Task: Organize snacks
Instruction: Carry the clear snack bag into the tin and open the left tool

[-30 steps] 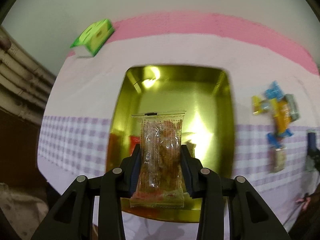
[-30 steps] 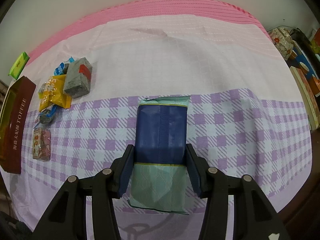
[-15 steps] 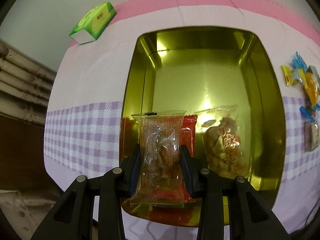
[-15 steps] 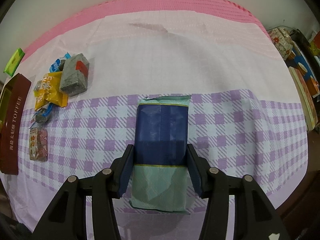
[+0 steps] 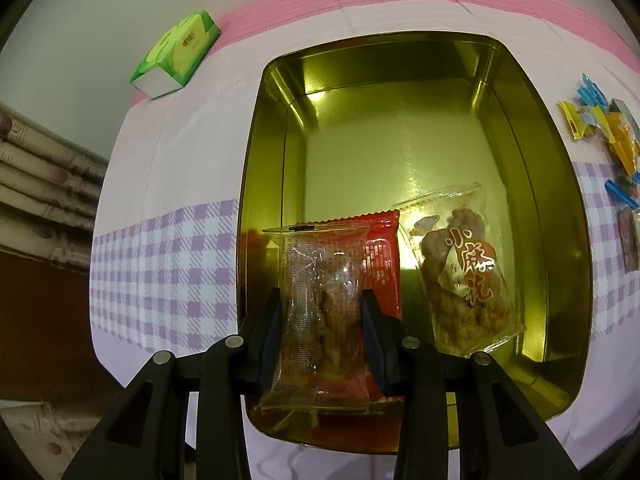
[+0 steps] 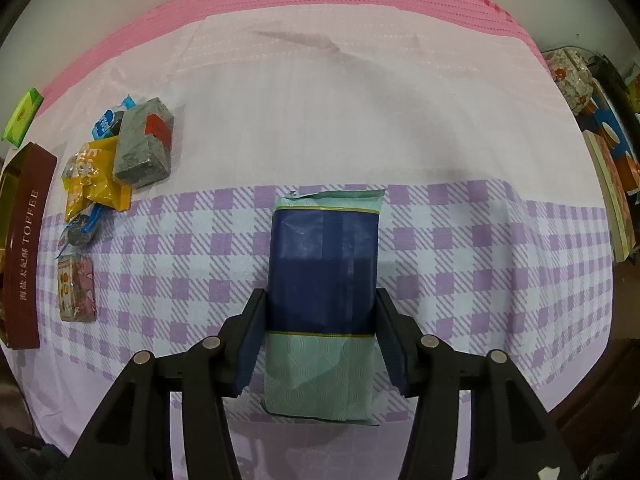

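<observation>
Honestly, my left gripper (image 5: 322, 320) pinches a clear snack pack (image 5: 320, 316) over the gold tin (image 5: 568, 248) while the right gripper (image 6: 320, 332) clamps a blue packet (image 6: 322, 264); a hasty release could land the pack on the tin's rim.

Left gripper (image 5: 322, 328) with its clear snack packet (image 5: 320, 316) lowered closer over the gold tin (image 5: 560, 216), tin filling more of the left wrist view, red packet (image 5: 382, 256) and labelled snack bag (image 5: 464, 276) inside now showing
</observation>
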A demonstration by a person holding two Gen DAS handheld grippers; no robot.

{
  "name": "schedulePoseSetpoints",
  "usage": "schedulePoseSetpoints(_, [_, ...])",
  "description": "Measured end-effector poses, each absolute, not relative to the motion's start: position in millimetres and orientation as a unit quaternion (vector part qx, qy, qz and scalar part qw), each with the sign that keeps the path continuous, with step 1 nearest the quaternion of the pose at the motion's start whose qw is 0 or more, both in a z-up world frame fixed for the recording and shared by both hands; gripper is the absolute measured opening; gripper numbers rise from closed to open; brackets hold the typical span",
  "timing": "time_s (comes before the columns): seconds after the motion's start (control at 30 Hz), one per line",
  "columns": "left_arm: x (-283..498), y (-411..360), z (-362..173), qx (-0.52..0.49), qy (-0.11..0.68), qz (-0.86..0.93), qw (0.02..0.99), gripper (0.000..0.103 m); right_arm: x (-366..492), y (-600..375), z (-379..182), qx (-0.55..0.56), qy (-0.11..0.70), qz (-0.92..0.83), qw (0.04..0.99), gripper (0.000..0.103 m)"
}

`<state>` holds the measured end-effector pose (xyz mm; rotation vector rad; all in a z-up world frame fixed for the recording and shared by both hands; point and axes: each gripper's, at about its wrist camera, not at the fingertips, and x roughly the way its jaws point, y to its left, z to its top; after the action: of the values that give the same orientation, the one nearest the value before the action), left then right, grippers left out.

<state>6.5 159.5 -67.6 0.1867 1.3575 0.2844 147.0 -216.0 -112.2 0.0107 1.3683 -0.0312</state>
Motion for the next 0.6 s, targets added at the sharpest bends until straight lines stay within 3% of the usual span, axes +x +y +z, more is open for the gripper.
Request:
schedulePoseSetpoints(0.3, [-2,163,-60,0.069,0.604,0.116,0.785,0.042,118,-220,-110,0.031,0.627,-0.041,0.777,0.046])
schedulePoseSetpoints(0.6, [-12,179,-28,-0.016,0.543,0.097,0.834,0.054,82,-213,-77,0.064,0.594,-0.058,0.8,0.046])
